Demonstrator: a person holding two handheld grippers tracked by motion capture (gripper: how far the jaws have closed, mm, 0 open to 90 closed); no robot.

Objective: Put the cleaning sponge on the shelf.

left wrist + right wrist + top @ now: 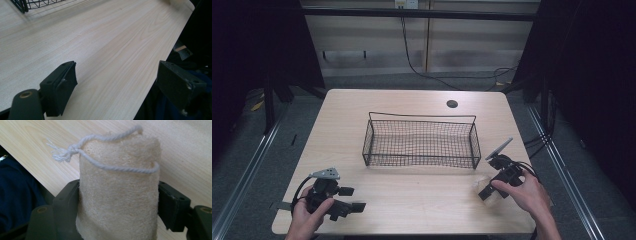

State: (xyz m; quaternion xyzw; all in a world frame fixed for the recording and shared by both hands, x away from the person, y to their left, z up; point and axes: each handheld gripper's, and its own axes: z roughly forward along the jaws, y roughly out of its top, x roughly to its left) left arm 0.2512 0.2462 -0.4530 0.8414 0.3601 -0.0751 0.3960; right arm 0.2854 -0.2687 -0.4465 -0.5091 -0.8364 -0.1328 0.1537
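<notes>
A person's right hand-held gripper (118, 202) clamps a pale loofah sponge (120, 192) between its two black jaws, the pads pressing both flanks of the fibrous roll so that it stands up out of the grip, its white hanging cord (105, 165) looped across the top and knotted to a frayed end at one side. In the high view the sponge (482, 186) sits low over the near right corner of the tabletop (412, 200), close to the front edge and just beyond the short right end of a black wire basket (422, 141) that stands empty in the middle. That placement suggests the basket is the likely destination, and the grip around the sponge's middle would let it be lifted over the rim without the soft body folding. The left hand-held gripper (354, 199) rests at the near left corner, well apart from the basket, its jaws spread wide over bare wood with nothing between them, as the left gripper view confirms; it appears to be parked out of the way, leaving the carry to the right hand (524, 192). A dark round cable hole (452, 104) marks the far side of the tabletop behind the basket.
</notes>
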